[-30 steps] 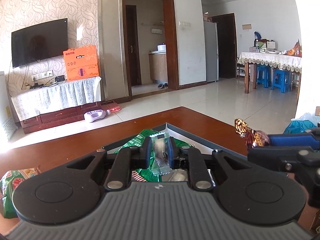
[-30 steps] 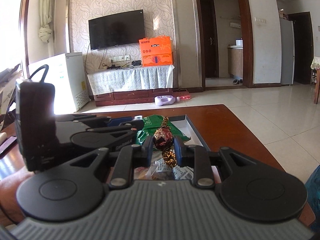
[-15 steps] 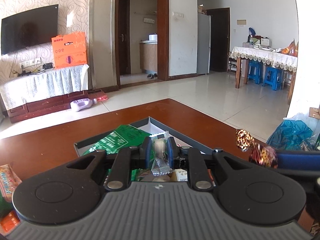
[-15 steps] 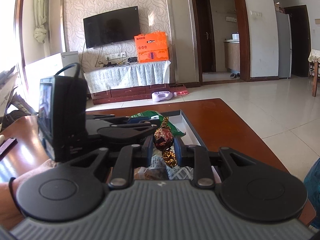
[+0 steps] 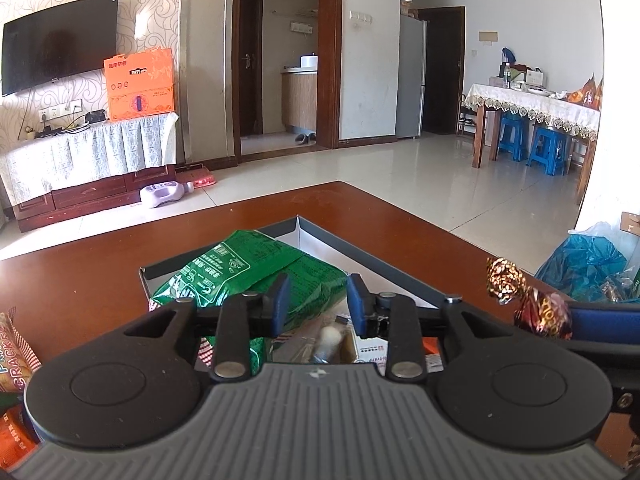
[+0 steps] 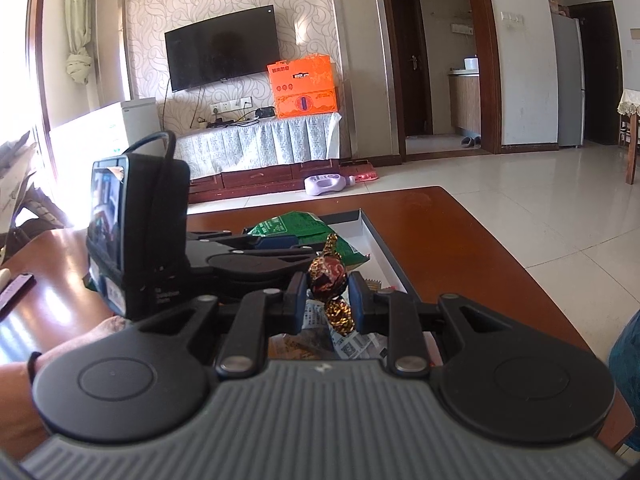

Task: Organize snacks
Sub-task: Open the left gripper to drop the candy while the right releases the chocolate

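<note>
A reddish-brown tabletop point(image 5: 400, 220) is carrying a shallow box point(image 5: 340, 242) with dark walls and a white floor, sitting toward its far right corner. A green snack bag point(image 5: 248, 268) is lying across the far left part of the box, and smaller packets are piling up at its near end, partly hidden behind the tools. A cracker pack point(image 5: 16, 364) is resting on the tabletop at the near left, outside the box. The left tool point(image 5: 316, 300) is hovering over the box; its jaws have just been opening and are now standing spread with nothing between them, while a small clear-wrapped white candy point(image 5: 330, 336) is showing blurred just below them, above the packets. The right tool point(image 6: 328, 300) is pinching a foil-wrapped chocolate candy point(image 6: 327, 276) between its blue pads, above the near end of the box.
</note>
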`<action>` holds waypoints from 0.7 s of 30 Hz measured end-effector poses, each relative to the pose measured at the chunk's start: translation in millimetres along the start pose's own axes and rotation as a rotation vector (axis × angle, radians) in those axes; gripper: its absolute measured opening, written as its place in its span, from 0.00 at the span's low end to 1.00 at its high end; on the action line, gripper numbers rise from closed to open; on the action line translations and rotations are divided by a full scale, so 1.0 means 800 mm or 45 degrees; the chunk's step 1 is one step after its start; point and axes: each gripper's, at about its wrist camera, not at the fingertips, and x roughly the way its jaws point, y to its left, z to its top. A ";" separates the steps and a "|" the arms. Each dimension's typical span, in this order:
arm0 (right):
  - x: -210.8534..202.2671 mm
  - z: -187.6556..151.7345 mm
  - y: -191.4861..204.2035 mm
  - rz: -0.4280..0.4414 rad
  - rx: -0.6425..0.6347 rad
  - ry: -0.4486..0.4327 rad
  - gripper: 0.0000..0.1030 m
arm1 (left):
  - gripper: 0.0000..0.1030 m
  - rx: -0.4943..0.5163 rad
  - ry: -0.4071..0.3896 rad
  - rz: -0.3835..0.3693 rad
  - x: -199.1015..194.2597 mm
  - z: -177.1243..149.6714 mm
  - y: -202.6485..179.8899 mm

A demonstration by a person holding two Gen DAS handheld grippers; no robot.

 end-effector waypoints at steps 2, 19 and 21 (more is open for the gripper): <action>0.001 0.001 -0.001 0.000 -0.001 0.002 0.26 | 0.45 0.003 -0.002 0.005 0.000 0.002 0.003; 0.023 -0.003 -0.001 0.007 -0.033 0.032 0.26 | 0.77 0.061 -0.047 0.044 -0.060 -0.009 0.036; 0.030 -0.003 0.000 0.011 -0.025 0.034 0.26 | 0.78 0.086 -0.054 0.047 -0.069 -0.012 0.036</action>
